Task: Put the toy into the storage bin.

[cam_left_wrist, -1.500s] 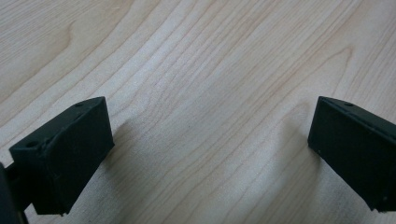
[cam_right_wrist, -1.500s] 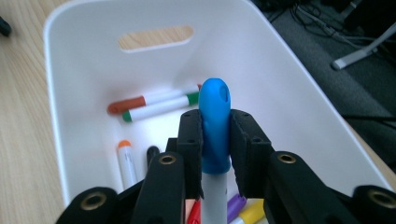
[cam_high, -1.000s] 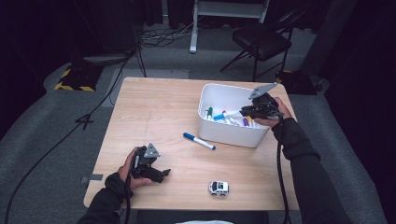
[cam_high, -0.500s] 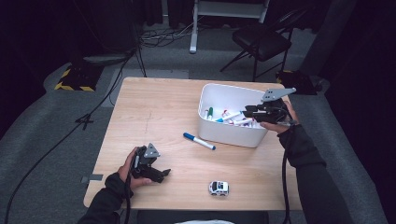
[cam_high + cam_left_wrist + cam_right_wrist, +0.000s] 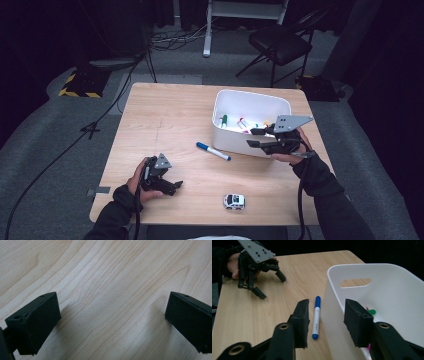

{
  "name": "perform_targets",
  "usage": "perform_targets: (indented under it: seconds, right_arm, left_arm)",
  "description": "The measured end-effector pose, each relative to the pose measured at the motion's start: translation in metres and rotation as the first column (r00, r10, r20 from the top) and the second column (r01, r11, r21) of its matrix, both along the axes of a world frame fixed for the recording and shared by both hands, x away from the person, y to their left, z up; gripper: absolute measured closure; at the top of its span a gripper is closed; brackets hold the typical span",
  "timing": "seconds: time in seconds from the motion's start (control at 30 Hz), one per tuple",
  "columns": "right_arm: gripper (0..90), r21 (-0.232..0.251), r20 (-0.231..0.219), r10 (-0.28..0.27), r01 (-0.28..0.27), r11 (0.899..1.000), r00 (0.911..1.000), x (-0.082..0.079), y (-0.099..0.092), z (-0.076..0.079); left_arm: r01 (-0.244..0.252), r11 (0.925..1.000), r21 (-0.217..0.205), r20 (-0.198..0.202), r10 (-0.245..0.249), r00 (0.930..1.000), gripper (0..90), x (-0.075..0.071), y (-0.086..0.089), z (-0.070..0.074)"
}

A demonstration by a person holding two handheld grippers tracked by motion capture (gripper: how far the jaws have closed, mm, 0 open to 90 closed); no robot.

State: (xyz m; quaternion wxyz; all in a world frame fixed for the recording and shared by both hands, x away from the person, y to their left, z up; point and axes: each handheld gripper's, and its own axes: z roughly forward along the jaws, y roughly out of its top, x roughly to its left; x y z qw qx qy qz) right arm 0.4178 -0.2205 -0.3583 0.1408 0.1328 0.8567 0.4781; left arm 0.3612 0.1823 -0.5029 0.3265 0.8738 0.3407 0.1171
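The right tool hung over the white bin's near wall, jaws just opening and empty; the blue marker lay on the surface beside it; the left tool rested open

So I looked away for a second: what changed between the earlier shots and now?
The right gripper drew back from over the white bin toward its near right rim, and its jaws have just been opening, with nothing between them. The left gripper, blue marker and toy car stayed put on the table.
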Motion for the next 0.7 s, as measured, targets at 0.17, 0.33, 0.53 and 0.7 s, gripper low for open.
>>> perform_targets:
  seconds: [0.17, 0.33, 0.53, 0.7]
  right_arm:
    - [49.4, -0.02, -0.02, 0.053, -0.054, 0.998, 0.9984, -0.011, 0.019, -0.021]
    - [46.7, -0.047, -0.046, 0.103, -0.105, 0.993, 0.9936, -0.015, 0.034, -0.043]
    - [45.2, -0.145, -0.1, 0.055, -0.069, 0.987, 0.9935, -0.012, 0.059, -0.094]
    - [43.7, -0.248, -0.092, -0.034, 0.01, 0.969, 0.9951, -0.005, 0.076, -0.124]
  left_arm:
    - [0.0, 1.0, 0.002, 0.003, 0.0, 1.0, 0.2, 0.0, 0.0, 0.0]
    - [0.0, 1.0, -0.005, -0.006, 0.0, 1.0, 0.2, 0.0, 0.0, 0.0]
    - [-0.001, 1.0, 0.0, -0.001, 0.001, 1.0, 0.2, 0.0, 0.0, 0.0]
    - [-0.001, 1.0, -0.009, -0.014, 0.001, 0.9999, 0.2, 0.0, -0.001, 0.0]
